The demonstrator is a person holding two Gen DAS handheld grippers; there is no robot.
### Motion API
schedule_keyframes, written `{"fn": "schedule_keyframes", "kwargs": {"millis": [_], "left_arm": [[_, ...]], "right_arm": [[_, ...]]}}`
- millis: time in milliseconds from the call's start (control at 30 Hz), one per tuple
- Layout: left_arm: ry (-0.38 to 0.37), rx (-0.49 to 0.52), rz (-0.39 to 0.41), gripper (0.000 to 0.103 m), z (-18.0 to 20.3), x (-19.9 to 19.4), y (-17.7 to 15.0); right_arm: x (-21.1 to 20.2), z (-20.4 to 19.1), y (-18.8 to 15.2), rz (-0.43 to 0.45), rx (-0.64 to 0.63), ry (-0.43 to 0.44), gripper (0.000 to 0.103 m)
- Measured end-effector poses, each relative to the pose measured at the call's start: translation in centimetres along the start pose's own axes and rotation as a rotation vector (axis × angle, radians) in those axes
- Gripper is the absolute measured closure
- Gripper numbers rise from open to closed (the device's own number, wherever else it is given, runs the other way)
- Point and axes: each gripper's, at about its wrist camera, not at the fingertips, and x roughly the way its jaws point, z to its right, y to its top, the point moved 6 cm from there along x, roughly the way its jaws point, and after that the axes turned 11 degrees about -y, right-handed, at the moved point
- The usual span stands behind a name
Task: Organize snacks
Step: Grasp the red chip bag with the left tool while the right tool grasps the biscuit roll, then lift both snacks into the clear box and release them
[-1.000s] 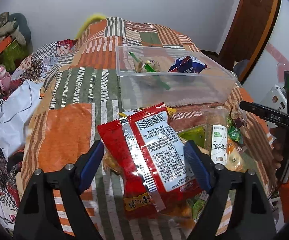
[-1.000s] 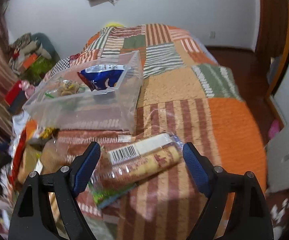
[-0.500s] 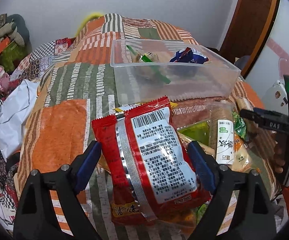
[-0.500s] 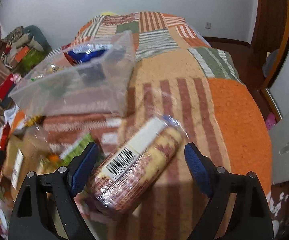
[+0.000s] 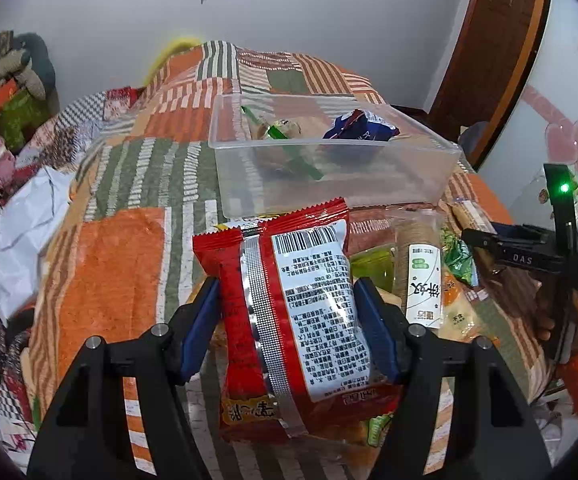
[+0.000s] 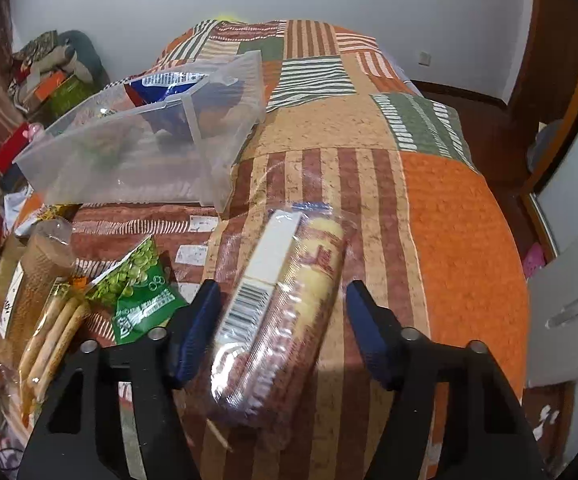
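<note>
We see a patchwork bedspread (image 5: 121, 264) filling most of both views, with snacks scattered on it. In the upper centre of the left wrist view stands a clear plastic bin (image 5: 329, 176); it holds a blue packet (image 5: 359, 128) at its right end and a green-striped wrapped snack (image 5: 285, 136) at its left. In the right wrist view the same bin occupies the upper left of the frame. In the lower centre of the left wrist view, the left gripper (image 5: 287, 322) has just been closing, and its blue pads now press against both sides of a red snack bag (image 5: 289, 312), which lies barcode side up between them; we read this as a grip on the bag. To the right of the bag lies a clear-wrapped cracker roll with a white label (image 5: 421, 276), and at the right edge of the frame a hand in an orange sleeve (image 5: 561, 312) holds the other gripper's body. In the lower centre of the right wrist view, the right gripper (image 6: 281, 328) has also just been closing around a clear-wrapped biscuit roll (image 6: 285, 308). The left pad appears to touch the wrapper, while a visible gap remains at the right pad, so the jaws stand narrow but do not yet clamp the roll. A green pea packet (image 6: 137, 292) lies at lower left, beside a pack of breadsticks (image 6: 53, 332).
</note>
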Motion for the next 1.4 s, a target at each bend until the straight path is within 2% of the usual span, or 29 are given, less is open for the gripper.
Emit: {"fn": "schedule_keyframes", "kwargs": {"millis": [67, 167, 333, 500, 700, 1000, 1400], "left_arm": [[0.011, -0.001, 0.008, 0.036, 0.0, -0.2, 0.2], [0.015, -0.008, 0.028, 0.036, -0.1, -0.7, 0.5], [0.037, -0.008, 0.06, 0.036, -0.4, -1.6, 1.4], [0.024, -0.019, 0.071, 0.036, -0.5, -2.1, 2.1], [0.036, -0.006, 0.105, 0.036, -0.1, -2.8, 3.2], [0.022, 0.018, 0.148, 0.036, 1.2, -2.9, 6.0], [0.017, 0.038, 0.203, 0.036, 1.8, -1.5, 10.6]], "right_arm": [[0.0, 0.1, 0.0, 0.007, -0.005, -0.009, 0.056], [-0.3, 0.5, 0.0, 0.019, 0.018, 0.001, 0.06], [-1.1, 1.3, -0.3, 0.046, 0.036, -0.011, 0.06], [-2.6, 1.5, -0.4, 0.073, 0.044, 0.003, 0.06], [-5.9, 1.1, 0.7, 0.15, 0.052, 0.034, 0.06], [-9.0, -2.4, 4.2, 0.248, 0.014, 0.14, 0.06], [-8.1, -7.8, 8.6, 0.296, -0.032, 0.226, 0.06]]}}
